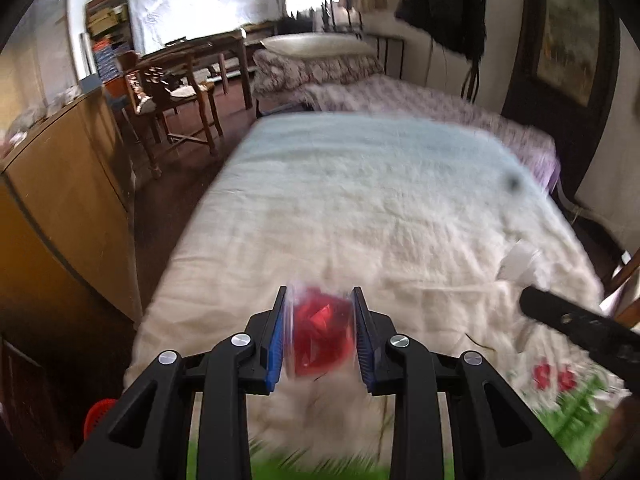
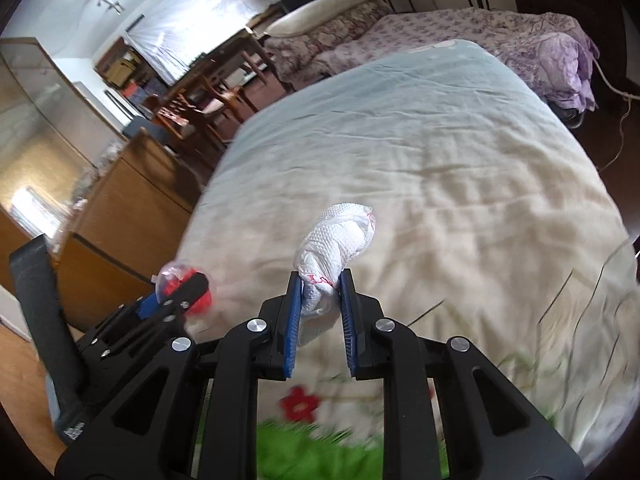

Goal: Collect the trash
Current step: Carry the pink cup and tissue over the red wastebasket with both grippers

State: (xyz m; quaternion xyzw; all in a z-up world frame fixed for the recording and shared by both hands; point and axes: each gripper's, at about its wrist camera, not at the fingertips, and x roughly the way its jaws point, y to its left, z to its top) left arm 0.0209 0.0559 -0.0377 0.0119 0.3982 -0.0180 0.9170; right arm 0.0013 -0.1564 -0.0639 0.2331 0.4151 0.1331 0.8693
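Observation:
My left gripper point(image 1: 320, 300) is shut on a crumpled red and clear plastic wrapper point(image 1: 322, 334) and holds it above the near end of the bed point(image 1: 360, 200). It also shows in the right wrist view point(image 2: 182, 280), to the left. My right gripper point(image 2: 320, 280) is shut on a crumpled white paper tissue with pink marks point(image 2: 340, 240), held above the bed point(image 2: 440, 160). In the left wrist view the right gripper's dark tip point(image 1: 532, 304) and the white tissue point(image 1: 520, 264) show at the right edge.
The bed has a cream and pale blue cover with a red flower and green print point(image 2: 300, 404) at the near end. A wooden cabinet point(image 1: 60, 200) stands left of it. Chairs and a table point(image 1: 180, 80) stand beyond. A second bed with floral bedding point(image 2: 460, 28) lies at the back right.

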